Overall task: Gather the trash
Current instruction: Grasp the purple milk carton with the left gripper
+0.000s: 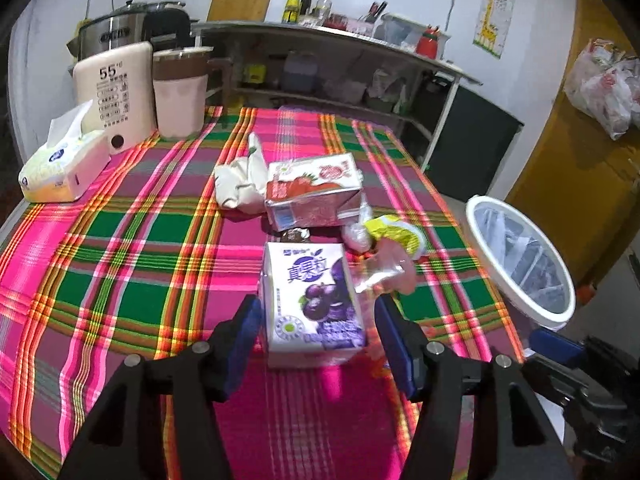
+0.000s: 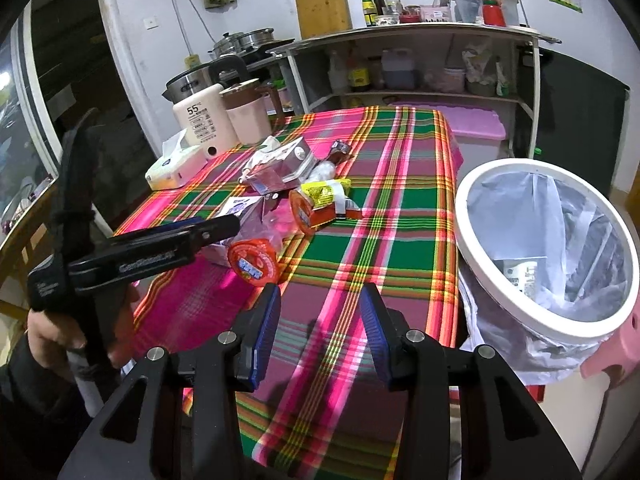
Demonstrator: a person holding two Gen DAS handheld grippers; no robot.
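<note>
A purple grape drink carton (image 1: 312, 300) stands on the plaid tablecloth (image 1: 132, 240), between the pads of my left gripper (image 1: 318, 308); the jaws are open, with a gap on the right side. Behind it lie a strawberry carton (image 1: 312, 192), crumpled white paper (image 1: 240, 184), a yellow wrapper (image 1: 396, 232) and clear plastic (image 1: 384, 268). My right gripper (image 2: 320, 296) hangs open over the table's near corner with nothing between its pads. Two orange round lids (image 2: 254, 260) lie just beyond it. The white-rimmed trash bin (image 2: 466, 232) with a plastic liner stands off the table's right side.
A tissue box (image 1: 64, 168), a white "55" appliance (image 1: 116, 92) and a pink kettle (image 1: 180, 92) stand at the far left of the table. A shelf unit (image 1: 320, 36) runs along the back wall. The bin rests on a pink stool (image 2: 608, 360).
</note>
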